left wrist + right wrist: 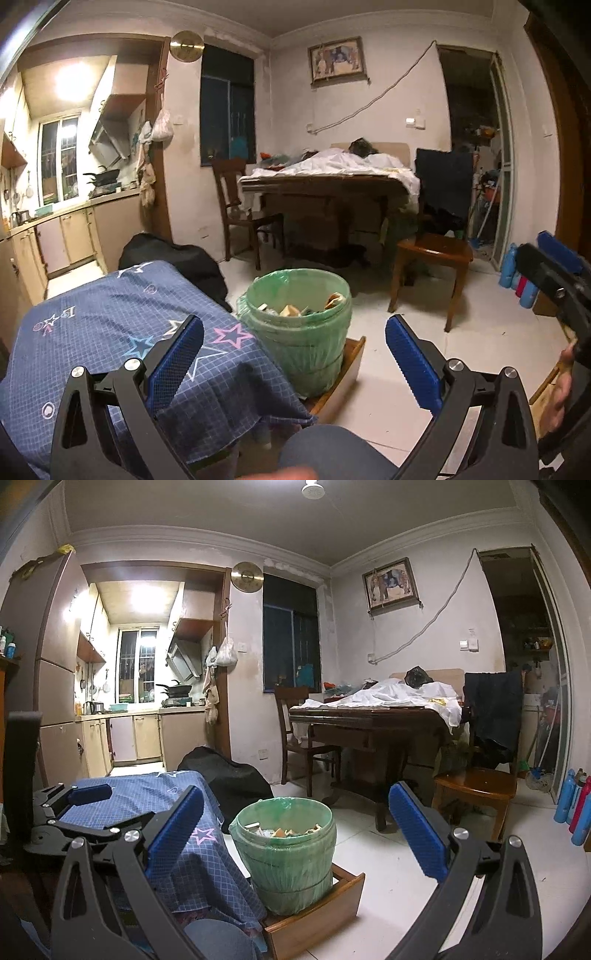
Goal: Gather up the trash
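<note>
Left tool (294, 356): fingers spread wide apart, nothing between them, raised above the blue star-print cloth (110, 325) and pointing toward the bin.

Right tool (296, 829): fingers likewise spread wide, empty. In the left wrist view it shows at 3 o'clock.

Trash bin (286, 853): round, lined with a green plastic bag (332, 321), at 12 o'clock from both tools. Stands inside an open wooden drawer (317, 919) on the floor, just beside the cloth's hanging edge.

Trash (284, 830): paper and cardboard scraps, piled near the rim inside the bin.

Worktop under the blue cloth: at 9 to 10 o'clock; its surface carries nothing visible.

Dark bag (236, 775): on the floor behind the cloth, at 11 o'clock.

Wooden chair (432, 266): at 1 o'clock, well apart from the bin.

Dining table (369, 720): far side, white sheet heaped on it.
</note>
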{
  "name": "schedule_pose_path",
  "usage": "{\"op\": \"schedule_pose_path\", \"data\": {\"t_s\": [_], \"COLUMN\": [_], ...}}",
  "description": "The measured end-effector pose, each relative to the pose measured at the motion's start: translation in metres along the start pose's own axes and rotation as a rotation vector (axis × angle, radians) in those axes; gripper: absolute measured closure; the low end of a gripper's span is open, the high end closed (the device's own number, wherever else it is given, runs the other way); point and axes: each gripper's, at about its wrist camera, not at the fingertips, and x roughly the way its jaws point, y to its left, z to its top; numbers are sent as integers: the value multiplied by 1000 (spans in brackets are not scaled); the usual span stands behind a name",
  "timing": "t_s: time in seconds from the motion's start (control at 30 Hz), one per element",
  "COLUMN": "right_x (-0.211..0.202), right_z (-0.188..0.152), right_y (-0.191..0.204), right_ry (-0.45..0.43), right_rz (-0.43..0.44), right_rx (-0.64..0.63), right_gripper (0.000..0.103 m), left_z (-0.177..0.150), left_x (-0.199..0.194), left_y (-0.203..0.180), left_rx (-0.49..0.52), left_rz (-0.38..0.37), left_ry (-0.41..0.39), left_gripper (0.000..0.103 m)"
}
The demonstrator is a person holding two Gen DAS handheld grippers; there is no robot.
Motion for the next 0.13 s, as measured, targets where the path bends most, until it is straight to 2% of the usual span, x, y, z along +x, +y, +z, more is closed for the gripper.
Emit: {"op": "schedule_pose_path", "data": {"t_s": [0.13], "right_x": [3], "right_z": [0], "right_y": [0], "right_ry": [14], "right_rz": [5], "right_rx": [3], "right_gripper": [6], "left_z": [0], "left_x": [4], "left_y": [3], "left_rx": [-15], "left_rz": [16], "left_ry": [6], "left_gripper": [5]}}
